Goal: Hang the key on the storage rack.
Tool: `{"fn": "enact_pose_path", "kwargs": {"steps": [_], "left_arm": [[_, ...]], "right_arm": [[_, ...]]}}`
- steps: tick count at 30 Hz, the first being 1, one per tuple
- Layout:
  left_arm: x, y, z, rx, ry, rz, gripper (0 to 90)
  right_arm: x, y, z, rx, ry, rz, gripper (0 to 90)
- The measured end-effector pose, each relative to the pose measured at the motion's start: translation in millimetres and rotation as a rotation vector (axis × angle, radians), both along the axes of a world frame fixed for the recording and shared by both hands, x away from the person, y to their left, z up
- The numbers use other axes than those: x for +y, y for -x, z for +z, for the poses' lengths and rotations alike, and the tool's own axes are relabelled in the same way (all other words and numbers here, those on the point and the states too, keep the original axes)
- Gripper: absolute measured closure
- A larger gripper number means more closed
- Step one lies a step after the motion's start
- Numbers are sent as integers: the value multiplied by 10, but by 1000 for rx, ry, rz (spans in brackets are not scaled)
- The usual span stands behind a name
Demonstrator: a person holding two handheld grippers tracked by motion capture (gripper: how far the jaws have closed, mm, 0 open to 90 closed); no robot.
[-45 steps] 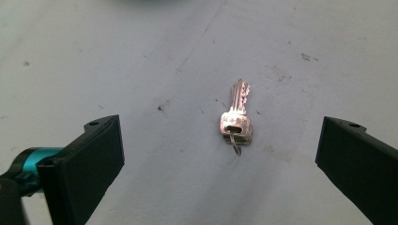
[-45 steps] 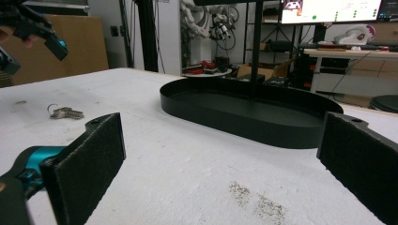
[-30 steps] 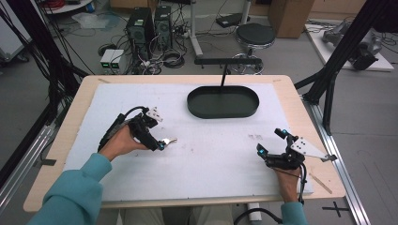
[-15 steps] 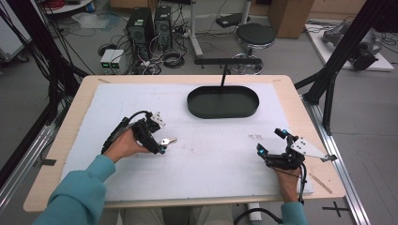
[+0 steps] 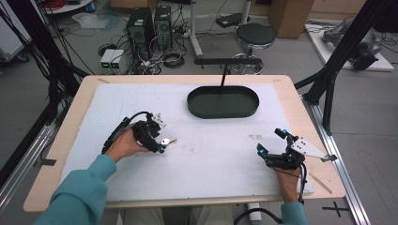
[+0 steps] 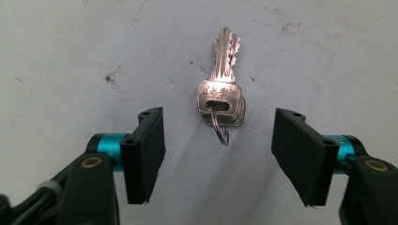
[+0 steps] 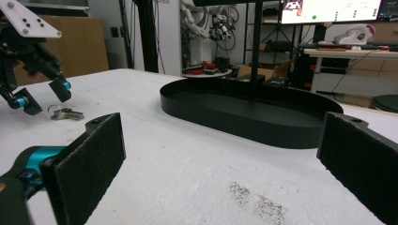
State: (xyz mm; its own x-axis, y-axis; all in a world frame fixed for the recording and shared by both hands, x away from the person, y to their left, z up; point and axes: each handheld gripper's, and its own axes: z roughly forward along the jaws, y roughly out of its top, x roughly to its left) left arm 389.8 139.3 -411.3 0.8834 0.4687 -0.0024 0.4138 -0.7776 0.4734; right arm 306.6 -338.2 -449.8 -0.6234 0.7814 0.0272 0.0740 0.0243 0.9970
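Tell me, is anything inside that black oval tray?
The tray looks empty: bare black floor in the high view. In the right gripper view its near wall hides part of the floor.

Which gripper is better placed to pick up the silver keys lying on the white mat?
Left. The left gripper is open with the silver keys lying between its jaws on the white mat; the right gripper rests open far across it.

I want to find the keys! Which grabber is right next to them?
The left gripper. Its open jaws sit on either side of the keys on the white mat, not touching them. The right gripper is far off, near the table's other side.
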Motion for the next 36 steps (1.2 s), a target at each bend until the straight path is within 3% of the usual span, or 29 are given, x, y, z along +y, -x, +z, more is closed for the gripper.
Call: {"fn": "enact_pose_path", "kwargs": {"steps": [18, 36], "left_arm": [[-1, 0, 1, 25, -13, 5, 657], [16, -21, 2, 45, -10, 27, 797]], "right_arm": [[-1, 1, 0, 1, 0, 1, 5], [0, 1, 0, 0, 0, 0, 5]]}}
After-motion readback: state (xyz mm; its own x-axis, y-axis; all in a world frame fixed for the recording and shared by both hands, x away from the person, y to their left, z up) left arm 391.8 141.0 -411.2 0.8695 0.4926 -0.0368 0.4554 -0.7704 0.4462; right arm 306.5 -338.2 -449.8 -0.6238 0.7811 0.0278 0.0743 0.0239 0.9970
